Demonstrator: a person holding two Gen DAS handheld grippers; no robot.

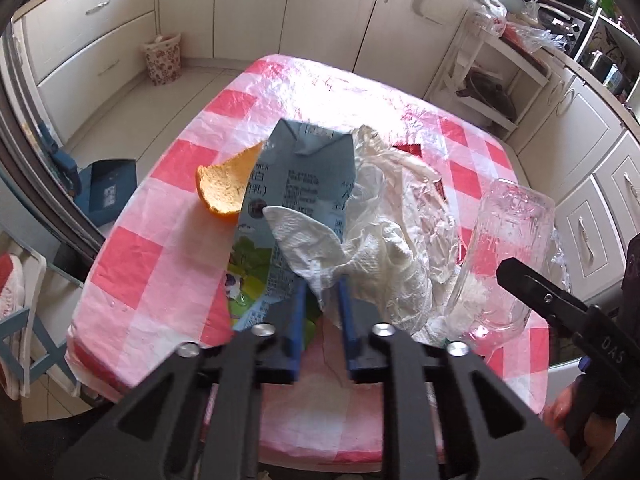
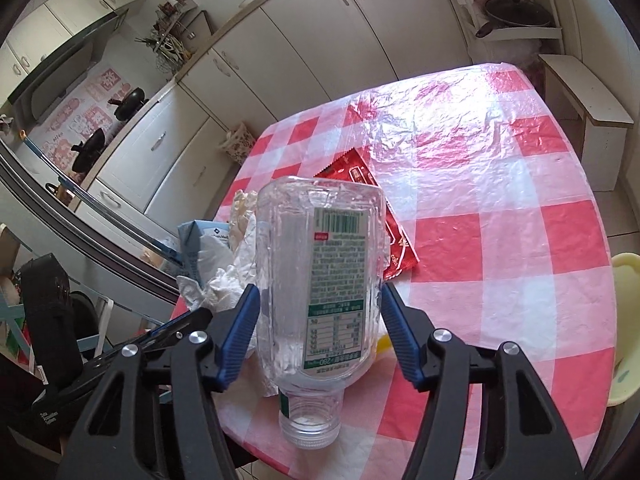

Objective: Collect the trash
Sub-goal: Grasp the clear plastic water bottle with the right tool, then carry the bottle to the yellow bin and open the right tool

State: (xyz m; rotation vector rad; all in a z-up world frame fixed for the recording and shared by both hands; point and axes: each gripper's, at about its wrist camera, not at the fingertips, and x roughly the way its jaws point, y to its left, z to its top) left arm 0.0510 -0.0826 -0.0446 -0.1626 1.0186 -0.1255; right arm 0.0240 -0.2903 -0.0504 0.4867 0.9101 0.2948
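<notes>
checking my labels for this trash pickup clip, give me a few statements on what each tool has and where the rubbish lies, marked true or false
1. The left tool is shut on a crumpled white paper towel. True.
2. The clear plastic bottle lies between the blue fingers of the right tool with its open neck toward the camera. True.
3. The bottle still has its cap on. False: the neck is open, no cap.
4. The light blue milk carton stands on the floor. False: it is on the red-and-white checked tablecloth.
5. A red foil wrapper lies beyond the bottle. True.
6. The orange peel sits inside the bottle. False: it is beside the carton.
</notes>
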